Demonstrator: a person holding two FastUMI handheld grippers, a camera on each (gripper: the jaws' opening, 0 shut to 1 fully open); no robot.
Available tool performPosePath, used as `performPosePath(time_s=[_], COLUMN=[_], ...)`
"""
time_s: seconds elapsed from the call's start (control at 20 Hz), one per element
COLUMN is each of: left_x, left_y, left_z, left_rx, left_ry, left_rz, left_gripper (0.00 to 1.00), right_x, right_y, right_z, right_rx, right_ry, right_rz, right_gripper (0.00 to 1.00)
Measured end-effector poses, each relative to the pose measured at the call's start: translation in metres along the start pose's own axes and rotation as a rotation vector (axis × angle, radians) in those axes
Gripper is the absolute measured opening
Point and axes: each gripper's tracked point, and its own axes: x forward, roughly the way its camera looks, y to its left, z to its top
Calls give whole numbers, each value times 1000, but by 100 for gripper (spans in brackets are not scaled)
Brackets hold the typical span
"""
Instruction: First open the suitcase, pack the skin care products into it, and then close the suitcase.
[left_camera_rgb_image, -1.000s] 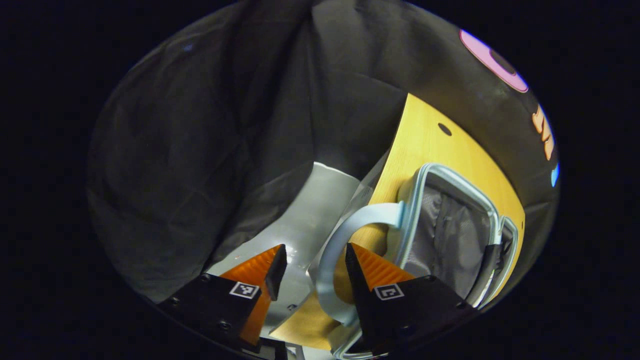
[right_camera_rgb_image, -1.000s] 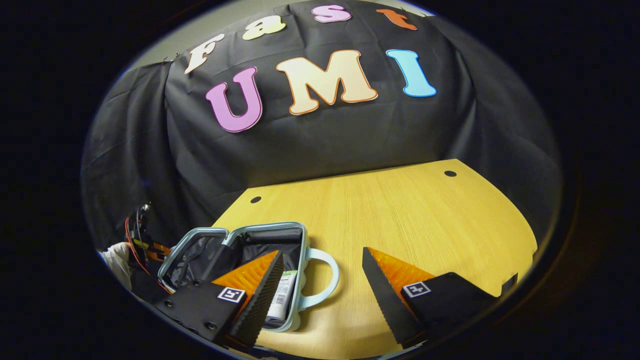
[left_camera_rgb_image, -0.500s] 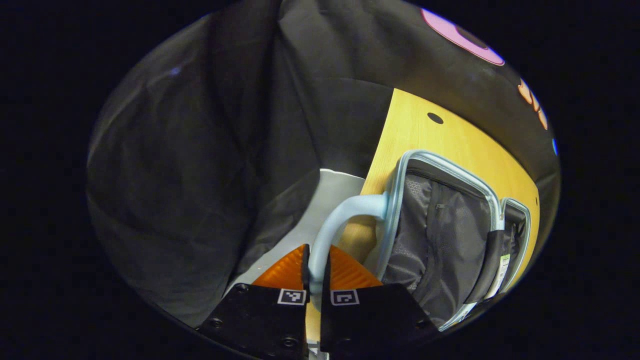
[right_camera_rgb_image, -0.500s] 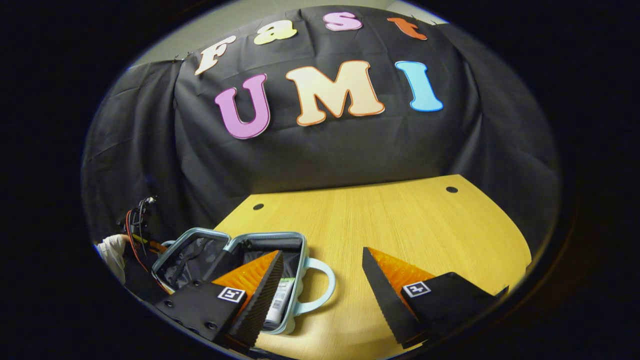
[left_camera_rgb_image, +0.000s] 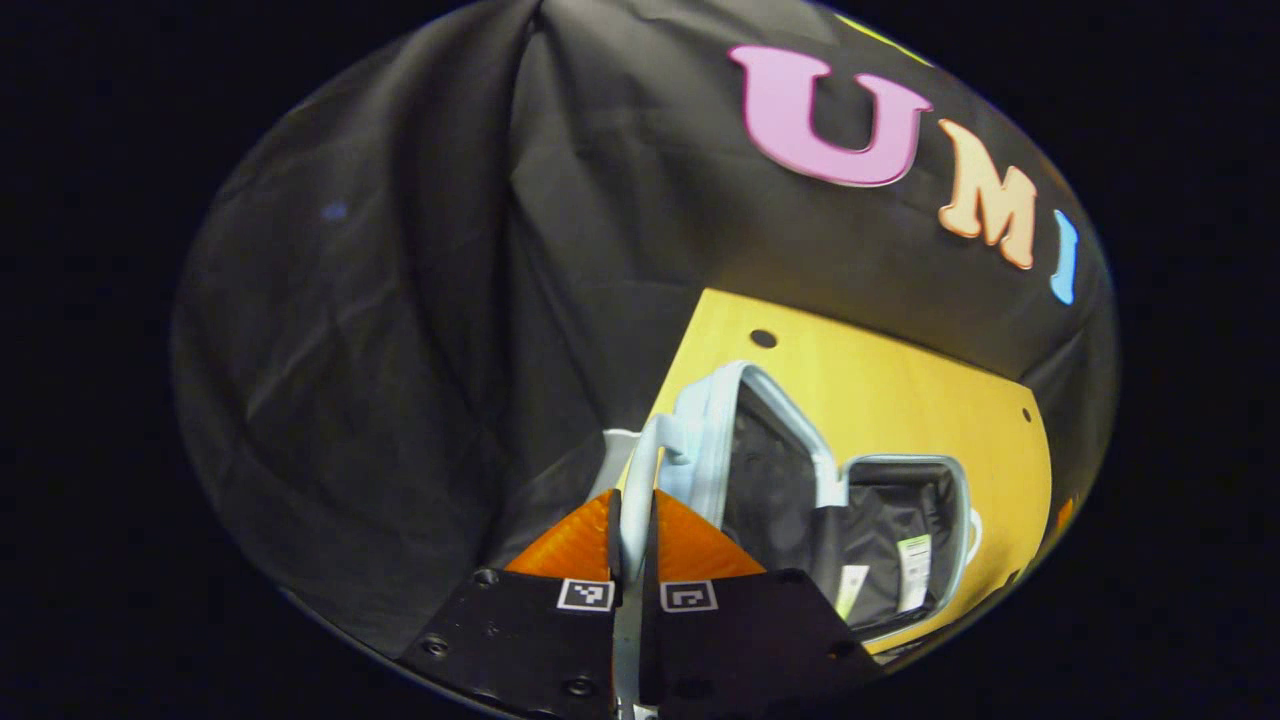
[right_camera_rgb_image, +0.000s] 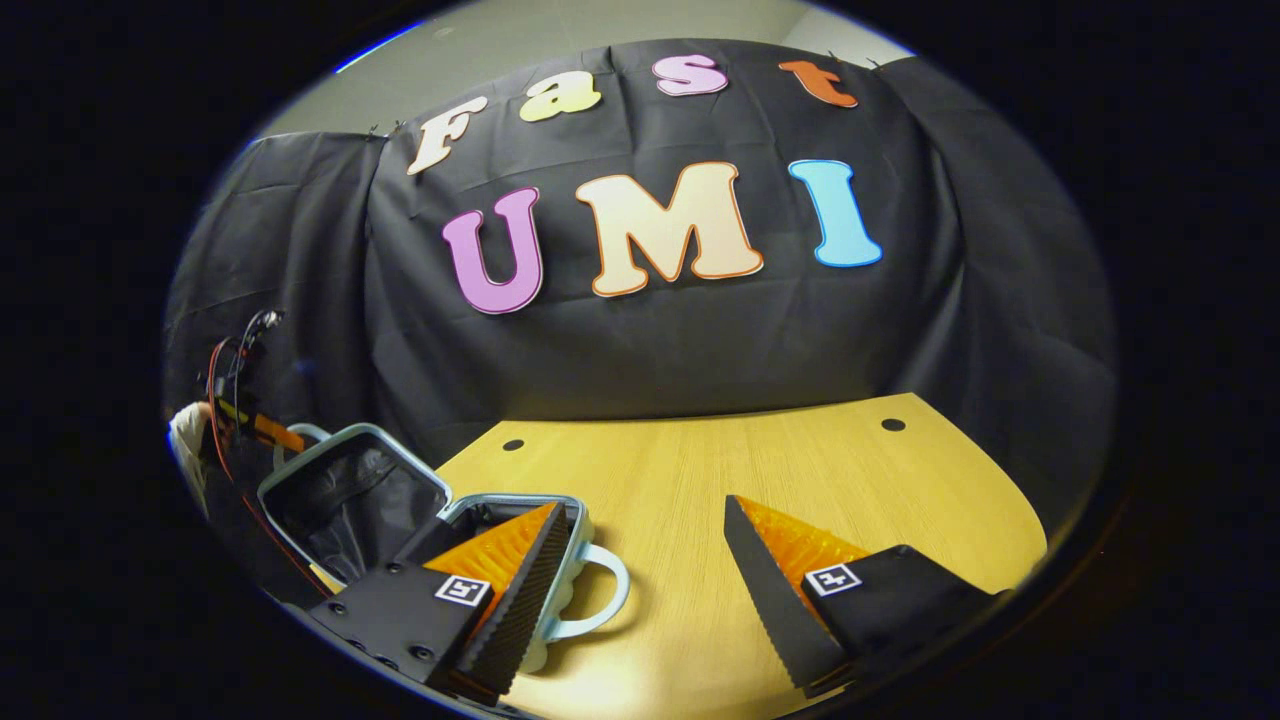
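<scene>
The light-blue suitcase (left_camera_rgb_image: 825, 480) lies open on the yellow table (left_camera_rgb_image: 900, 390), its dark lining showing. Skin care products (left_camera_rgb_image: 912, 570) lie in its base half. My left gripper (left_camera_rgb_image: 632, 495) is shut on the lid's handle (left_camera_rgb_image: 645, 450), and the lid (left_camera_rgb_image: 712, 440) stands tilted up off the table. In the right gripper view the raised lid (right_camera_rgb_image: 345, 500) is at the far left, with the left gripper (right_camera_rgb_image: 240, 400) and a hand (right_camera_rgb_image: 187, 430) behind it. My right gripper (right_camera_rgb_image: 642, 505) hovers open above the table, by the base half's handle (right_camera_rgb_image: 600, 595), holding nothing.
The table's left edge (left_camera_rgb_image: 665, 400) runs just beside the suitcase lid, with black cloth below it. Small round holes (right_camera_rgb_image: 892, 424) sit near the table's back corners. Bare tabletop (right_camera_rgb_image: 800, 470) stretches right of the suitcase.
My left gripper shut on the lid's handle and has swung the lid up from lying flat. The right gripper stayed open and drew back a little.
</scene>
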Motion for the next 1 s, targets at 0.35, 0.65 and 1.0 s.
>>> performPosePath(time_s=[0.35, 0.65, 1.0], left_x=[-80, -83, -67], left_y=[-133, -254, -350], left_z=[44, 14, -19], left_rx=[166, 148, 98], left_ry=[-129, -113, -104], left_rz=[-82, -227, -360], left_gripper=[2, 3, 3], right_x=[-19, -30, -41], right_y=[-61, -120, -168], right_z=[23, 34, 51], right_rx=[-3, 58, -3], right_ry=[-32, -29, -50], right_rz=[46, 29, -14], right_gripper=[98, 98, 98])
